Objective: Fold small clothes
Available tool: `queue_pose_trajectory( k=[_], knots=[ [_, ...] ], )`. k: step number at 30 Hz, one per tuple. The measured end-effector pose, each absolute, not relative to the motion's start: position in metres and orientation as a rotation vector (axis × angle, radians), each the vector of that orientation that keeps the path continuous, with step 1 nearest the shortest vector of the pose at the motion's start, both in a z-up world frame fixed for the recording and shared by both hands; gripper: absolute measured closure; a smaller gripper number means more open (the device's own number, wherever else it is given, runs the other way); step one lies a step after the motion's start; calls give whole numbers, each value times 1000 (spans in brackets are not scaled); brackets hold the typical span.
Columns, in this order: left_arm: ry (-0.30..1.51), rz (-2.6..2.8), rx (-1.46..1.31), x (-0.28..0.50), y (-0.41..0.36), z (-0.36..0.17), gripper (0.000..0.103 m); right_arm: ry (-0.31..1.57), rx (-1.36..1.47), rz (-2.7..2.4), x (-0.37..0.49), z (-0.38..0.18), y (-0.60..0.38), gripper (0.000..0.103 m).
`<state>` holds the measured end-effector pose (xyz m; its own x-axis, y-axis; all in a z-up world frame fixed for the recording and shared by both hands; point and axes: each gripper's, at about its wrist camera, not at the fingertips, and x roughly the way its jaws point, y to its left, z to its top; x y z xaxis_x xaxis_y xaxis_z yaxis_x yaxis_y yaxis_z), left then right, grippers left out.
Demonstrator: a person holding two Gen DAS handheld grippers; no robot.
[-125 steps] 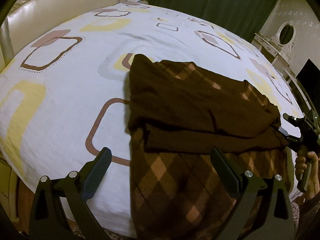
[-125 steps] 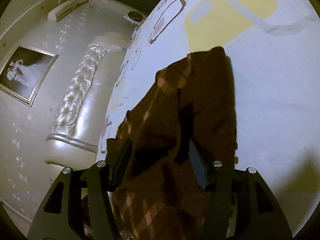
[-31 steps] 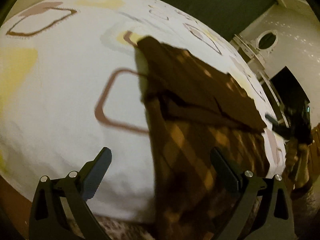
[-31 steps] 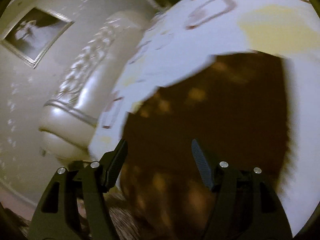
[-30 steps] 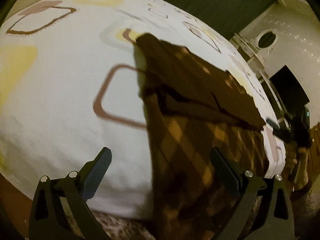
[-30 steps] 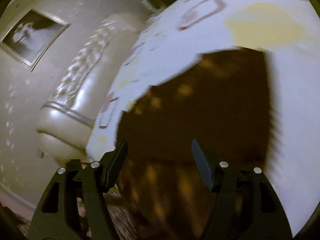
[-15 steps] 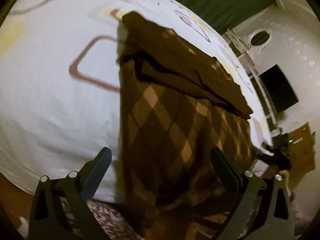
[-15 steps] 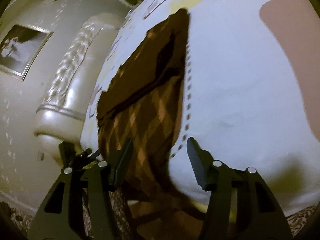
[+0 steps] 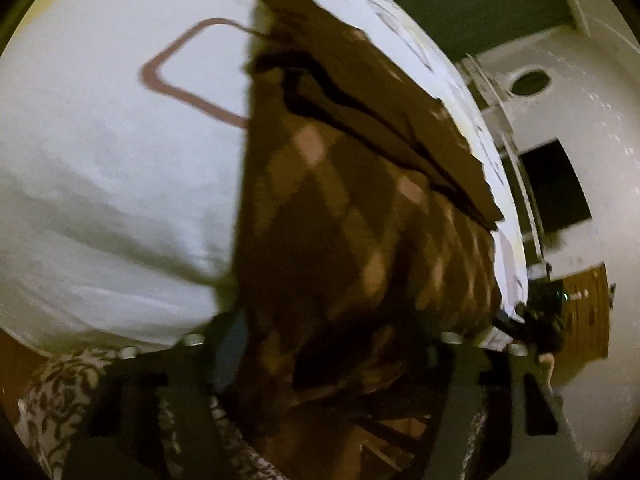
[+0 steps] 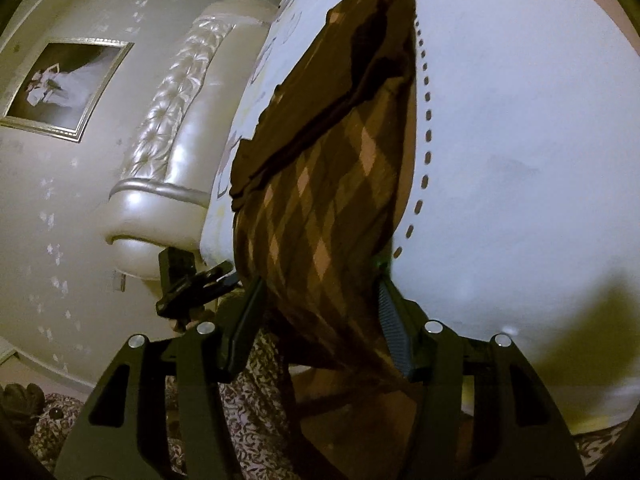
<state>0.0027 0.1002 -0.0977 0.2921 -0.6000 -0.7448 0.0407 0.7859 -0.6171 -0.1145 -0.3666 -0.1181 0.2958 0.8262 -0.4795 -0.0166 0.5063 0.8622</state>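
The brown argyle garment [image 10: 332,184] hangs over the bed [image 10: 520,120] edge, its lower hem draped between the fingers of both tools. The right tool [image 10: 320,312] is spread around the cloth — the left tool [image 9: 324,344] too, though blurred.

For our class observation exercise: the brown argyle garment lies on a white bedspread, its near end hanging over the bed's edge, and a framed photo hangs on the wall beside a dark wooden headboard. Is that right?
Not quite: the headboard is pale, pearly tufted upholstery, not dark wood, as the right wrist view shows. The rest stands: the brown argyle garment lies on the white bedspread with its near end over the edge, and the framed photo hangs nearby.
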Motion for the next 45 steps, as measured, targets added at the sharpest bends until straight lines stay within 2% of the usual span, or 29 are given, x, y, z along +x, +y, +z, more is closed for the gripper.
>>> queue_pose_trajectory(
  k=[4,8,9,10,12,14,15,17,26,35,45],
  knots=[
    [1209,-471,-614,2,110,-102,47,1148,894,664,-113,-119,-372,55],
    [1199,-460,-530,-2,101,-98,47,1159,903,667,-114,-123,-366,56],
    [1197,-460,-513,-4,100,-97,47,1166,908,671,-114,-125,-363,64],
    [1197,-458,-497,-4,99,-96,48,1181,902,667,-113,-128,-361,79],
    [1204,-439,-488,-4,100,-96,59,1224,875,645,-111,-134,-356,99],
    [1226,-405,-477,-3,106,-98,88,1221,890,641,-112,-134,-358,99],
    [1234,-420,-494,-2,110,-100,98,1213,893,637,-113,-132,-360,99],
    [1239,-462,-571,-3,119,-102,99,1181,906,638,-114,-123,-368,99],
    [1124,-528,-581,-3,126,-68,99,1057,1020,691,-117,-100,-386,100],
    [1057,-458,-660,53,131,-45,99,922,1083,654,-82,-80,-407,100],
    [1136,-383,-628,106,118,-84,99,992,1127,445,-31,-141,-409,100]
  ],
)
